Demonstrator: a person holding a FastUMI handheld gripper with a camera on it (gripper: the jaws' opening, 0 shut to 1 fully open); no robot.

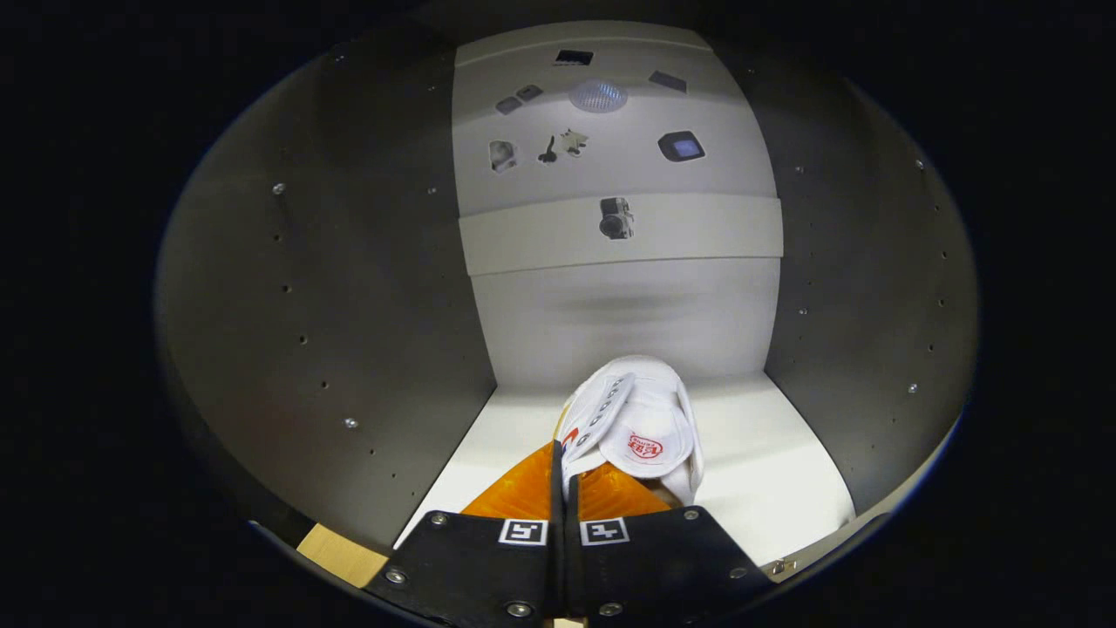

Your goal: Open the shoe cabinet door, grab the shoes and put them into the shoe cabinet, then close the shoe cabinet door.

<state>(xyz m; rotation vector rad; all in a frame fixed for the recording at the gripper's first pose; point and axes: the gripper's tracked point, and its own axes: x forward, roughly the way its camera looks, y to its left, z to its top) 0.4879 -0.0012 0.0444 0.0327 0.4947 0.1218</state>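
Observation:
I am looking into the open shoe cabinet (pixel 349 288), between its grey side walls. A white shoe (pixel 641 427) with a red logo on its tongue lies just ahead of my fingers on the white cabinet floor (pixel 767 471). My gripper (pixel 565 467) is shut on the shoe's side edge near the opening, the two fingers pressed almost together with the thin white rim between them. The shoe's toe points toward the back panel. The cabinet door is out of sight.
The cabinet's white back panel (pixel 619 314) stands close beyond the shoe, with a horizontal band (pixel 697 231) and small dark marks above it. Grey side walls with screw holes close in on both sides. A wooden edge (pixel 336 554) shows beside the left finger.

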